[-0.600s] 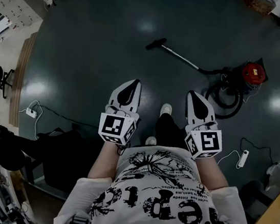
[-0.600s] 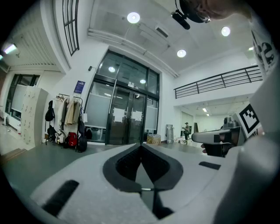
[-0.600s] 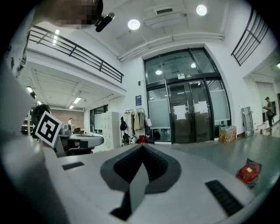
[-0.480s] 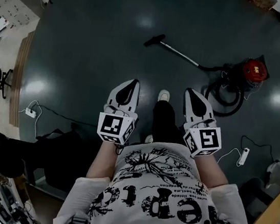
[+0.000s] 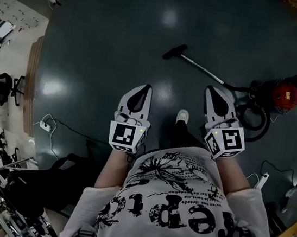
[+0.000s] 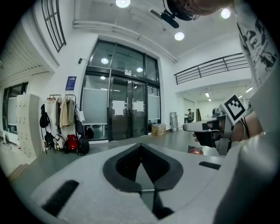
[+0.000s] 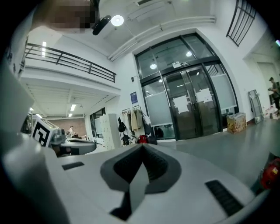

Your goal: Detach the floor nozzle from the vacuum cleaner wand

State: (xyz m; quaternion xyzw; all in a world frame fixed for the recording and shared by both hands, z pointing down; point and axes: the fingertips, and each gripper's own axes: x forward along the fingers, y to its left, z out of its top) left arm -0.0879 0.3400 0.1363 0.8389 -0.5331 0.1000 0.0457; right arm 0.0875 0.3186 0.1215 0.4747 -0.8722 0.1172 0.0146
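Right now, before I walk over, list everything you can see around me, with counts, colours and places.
vacuum cleaner: one, red, floor at far right
hose: one, black, coiled beside the vacuum cleaner
wand: one, silver, lying on the floor ahead
floor nozzle: one, black, attached at the wand's far end
left power strip: one, white, floor at left
right power strip: one, white, floor at right
office chair: one, black, left edge
shoe: one, white, between the tongs
left tongs: white, shut, empty
right tongs: white, shut, empty
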